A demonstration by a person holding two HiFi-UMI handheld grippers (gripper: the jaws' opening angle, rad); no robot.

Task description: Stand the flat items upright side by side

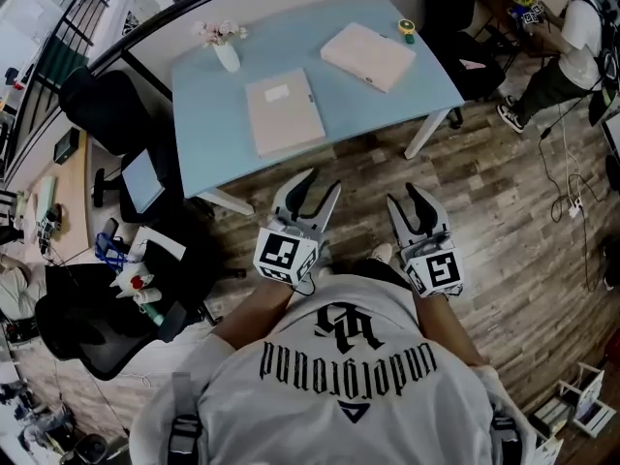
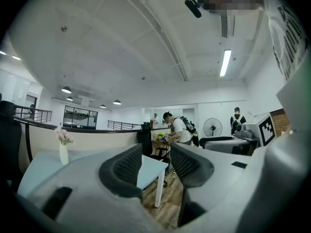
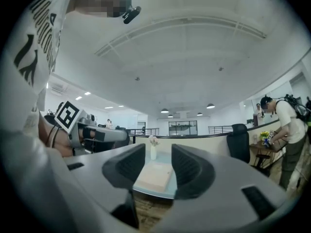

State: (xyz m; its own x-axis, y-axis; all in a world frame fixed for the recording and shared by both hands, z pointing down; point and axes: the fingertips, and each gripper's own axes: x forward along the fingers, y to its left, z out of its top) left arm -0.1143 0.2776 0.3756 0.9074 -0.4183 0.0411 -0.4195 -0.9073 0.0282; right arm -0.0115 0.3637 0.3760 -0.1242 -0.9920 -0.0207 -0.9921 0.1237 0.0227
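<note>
Flat items, 2: book (image 1: 284, 111) lying mid-bench (image 1: 211, 124); second book (image 1: 367, 56) lying at 1 o'clock. Vase (image 1: 226, 54), 1, at 11 o'clock. Tongs, 2: left tongs (image 1: 320, 184), right tongs (image 1: 407, 197), both half-open, empty, off the bench at 6 o'clock, well apart from both books.

In the head view, the hands holding the left tongs (image 1: 322, 182) and the right tongs (image 1: 405, 195) are hidden under the marker cubes and the person's white shirt (image 1: 339, 376). A small yellow-green thing (image 1: 407, 30) at the 1 o'clock corner of the counter (image 1: 213, 114) is too small to name. A bystander (image 1: 567, 42) at 2 o'clock is cut off by the picture's edge.

In the left gripper view, the jaws cover most of the counter. The near book (image 1: 284, 112) and the far book (image 1: 368, 56) cannot be seen there.

In the right gripper view, the near book shows only in the gap between the jaws. The far book is hidden.
</note>
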